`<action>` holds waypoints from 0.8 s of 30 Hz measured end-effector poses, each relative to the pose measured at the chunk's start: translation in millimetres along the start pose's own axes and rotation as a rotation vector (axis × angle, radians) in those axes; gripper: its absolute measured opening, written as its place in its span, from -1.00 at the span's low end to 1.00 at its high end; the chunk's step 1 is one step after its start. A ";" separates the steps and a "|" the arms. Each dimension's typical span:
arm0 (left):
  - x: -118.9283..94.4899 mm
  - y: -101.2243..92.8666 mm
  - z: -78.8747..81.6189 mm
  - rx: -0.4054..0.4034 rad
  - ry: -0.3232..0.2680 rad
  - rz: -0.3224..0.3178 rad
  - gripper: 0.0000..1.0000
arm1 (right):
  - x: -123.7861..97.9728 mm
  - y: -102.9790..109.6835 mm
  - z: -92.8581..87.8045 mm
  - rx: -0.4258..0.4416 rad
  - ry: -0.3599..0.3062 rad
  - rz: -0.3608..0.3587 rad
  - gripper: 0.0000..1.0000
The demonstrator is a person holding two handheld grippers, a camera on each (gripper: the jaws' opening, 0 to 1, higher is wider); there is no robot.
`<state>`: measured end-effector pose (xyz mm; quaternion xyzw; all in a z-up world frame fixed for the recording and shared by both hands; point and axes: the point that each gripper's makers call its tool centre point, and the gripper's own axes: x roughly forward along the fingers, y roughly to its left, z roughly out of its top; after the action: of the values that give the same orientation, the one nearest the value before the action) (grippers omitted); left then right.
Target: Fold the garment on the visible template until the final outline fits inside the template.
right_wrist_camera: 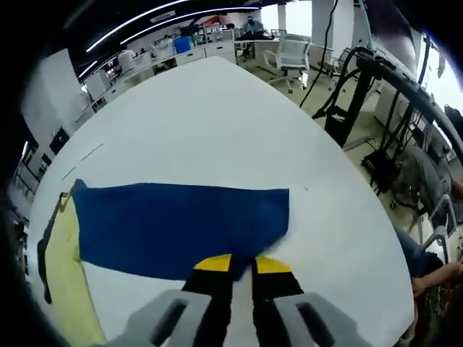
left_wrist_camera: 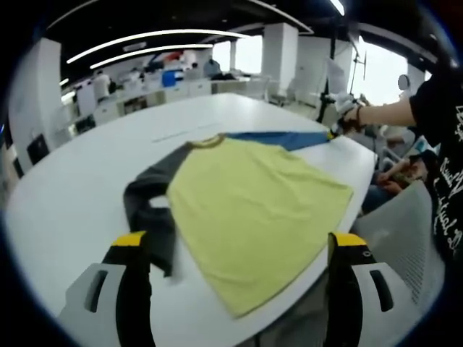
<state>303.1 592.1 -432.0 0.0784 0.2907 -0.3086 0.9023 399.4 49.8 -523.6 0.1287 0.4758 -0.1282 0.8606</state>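
Note:
A shirt with a yellow body [left_wrist_camera: 253, 210] lies flat on the white table [left_wrist_camera: 79, 188]. Its dark grey sleeve [left_wrist_camera: 148, 199] bends toward my left gripper [left_wrist_camera: 239, 242], which hovers open and wide above the shirt's near hem, holding nothing. The blue sleeve [left_wrist_camera: 286, 139] stretches to the far right, where a person's hand holds my right gripper [left_wrist_camera: 338, 129] at the sleeve's end. In the right gripper view the blue sleeve [right_wrist_camera: 181, 228] lies spread out, and my right gripper [right_wrist_camera: 243, 264] has its jaws pressed together on the sleeve's near edge. The yellow body [right_wrist_camera: 61, 282] shows at the left.
The person's arm and dark shirt [left_wrist_camera: 441, 144] stand at the right table edge, beside a grey chair [left_wrist_camera: 405, 231]. A black stand with cables [right_wrist_camera: 362, 94] and chairs [right_wrist_camera: 293, 54] lie beyond the table's right edge. Faint line marks [left_wrist_camera: 181, 133] cross the table behind the collar.

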 end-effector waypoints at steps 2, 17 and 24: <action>-0.9 0.1 -0.9 0.002 0.004 0.002 0.97 | -2.5 2.7 0.8 -0.021 0.005 -0.001 -0.98; -3.4 -1.1 1.8 0.002 -0.009 -0.004 0.98 | -14.5 2.1 6.2 -0.087 0.006 0.014 -1.00; -4.1 0.1 3.7 0.004 -0.014 -0.004 0.98 | -23.2 13.8 14.4 -0.098 -0.008 0.035 -1.00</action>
<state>302.2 593.1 -426.6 0.0778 0.2840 -0.3113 0.9035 403.5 60.0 -495.0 0.0941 0.4758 -0.0900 0.8699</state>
